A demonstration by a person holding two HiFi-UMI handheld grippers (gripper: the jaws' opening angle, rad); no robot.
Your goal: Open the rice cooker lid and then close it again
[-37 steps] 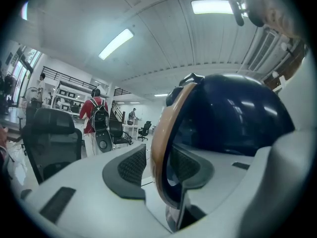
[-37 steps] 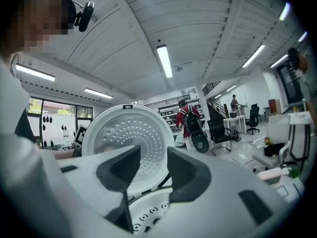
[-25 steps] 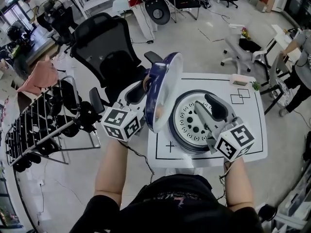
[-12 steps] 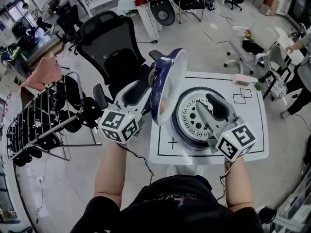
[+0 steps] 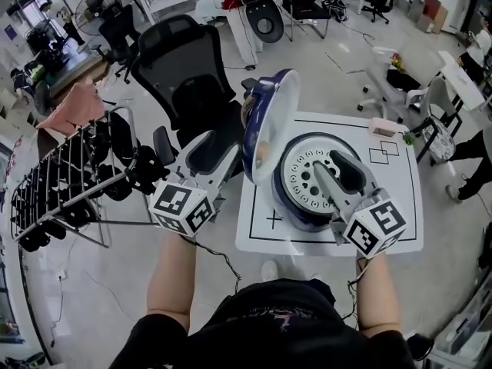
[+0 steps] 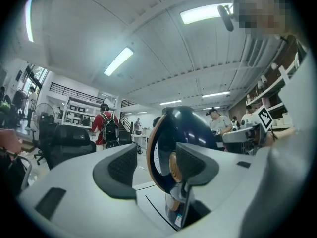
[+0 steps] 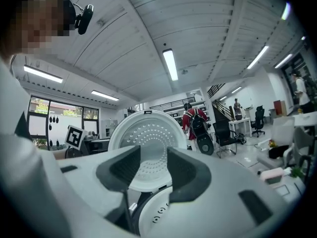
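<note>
The rice cooker (image 5: pixel 304 206) stands on the white table (image 5: pixel 400 229), with its dark blue lid (image 5: pixel 269 121) swung up on edge at the left. Its perforated inner plate (image 5: pixel 307 177) lies bare. My left gripper (image 5: pixel 229 138) is behind the lid's outer shell. Its jaws are opening and the pads touch nothing. In the left gripper view the lid (image 6: pixel 190 128) shows past the left gripper (image 6: pixel 154 165). My right gripper (image 5: pixel 337 169) hovers open over the pot. In the right gripper view the lid's white underside (image 7: pixel 146 143) faces the right gripper (image 7: pixel 152 170).
A black office chair (image 5: pixel 188 75) stands just behind the table's left side. A wire rack (image 5: pixel 65 198) hung with dark items fills the floor at the left. A small pink box (image 5: pixel 378 125) sits at the table's far right corner. More chairs and desks lie beyond.
My left gripper has drawn back from the lid toward the lower left, and its jaws have widened. The lid stays upright. My right gripper has barely shifted over the pot.
</note>
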